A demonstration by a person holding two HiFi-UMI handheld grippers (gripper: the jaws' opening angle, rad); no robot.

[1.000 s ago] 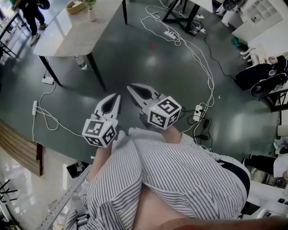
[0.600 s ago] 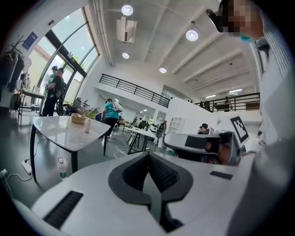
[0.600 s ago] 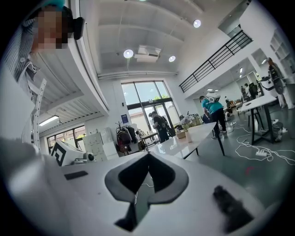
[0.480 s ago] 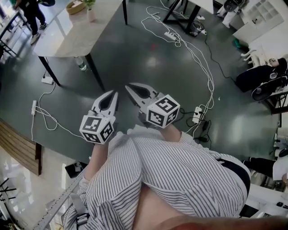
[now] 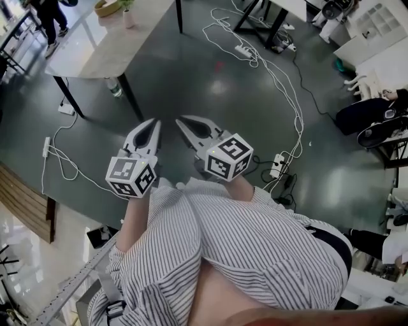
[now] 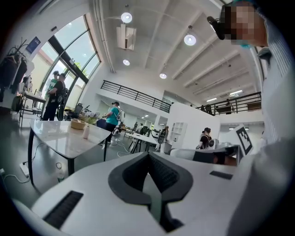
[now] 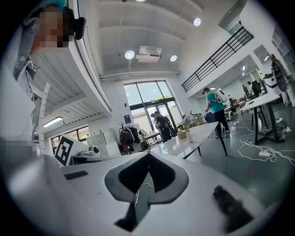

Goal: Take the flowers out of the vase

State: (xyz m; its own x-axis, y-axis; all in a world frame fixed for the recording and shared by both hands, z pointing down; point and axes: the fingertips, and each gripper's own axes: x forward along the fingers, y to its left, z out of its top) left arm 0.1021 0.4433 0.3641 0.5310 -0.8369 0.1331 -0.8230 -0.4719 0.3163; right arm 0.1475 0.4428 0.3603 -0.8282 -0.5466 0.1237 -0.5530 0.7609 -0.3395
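A small pale vase (image 5: 129,19) with green flowers (image 5: 127,4) stands on the light table (image 5: 95,51) far ahead at the upper left, beside a woven basket (image 5: 106,8). The vase (image 6: 85,132) shows small in the left gripper view, and the vase (image 7: 189,135) also appears in the right gripper view. My left gripper (image 5: 155,121) and right gripper (image 5: 180,119) are held side by side above the dark floor, close in front of a striped shirt. Both are far from the vase. The left gripper (image 6: 148,155) is shut and holds nothing. The right gripper (image 7: 148,155) is likewise shut and holds nothing.
White cables (image 5: 280,83) loop over the floor at the right, with a power strip (image 5: 277,164). A bottle (image 5: 115,89) lies by the table leg. A person (image 5: 48,16) stands at the table's far left. More desks and people fill the background.
My left gripper has drifted left and slightly forward, widening the gap to the right one. The right gripper has shifted only a little. Both stay shut.
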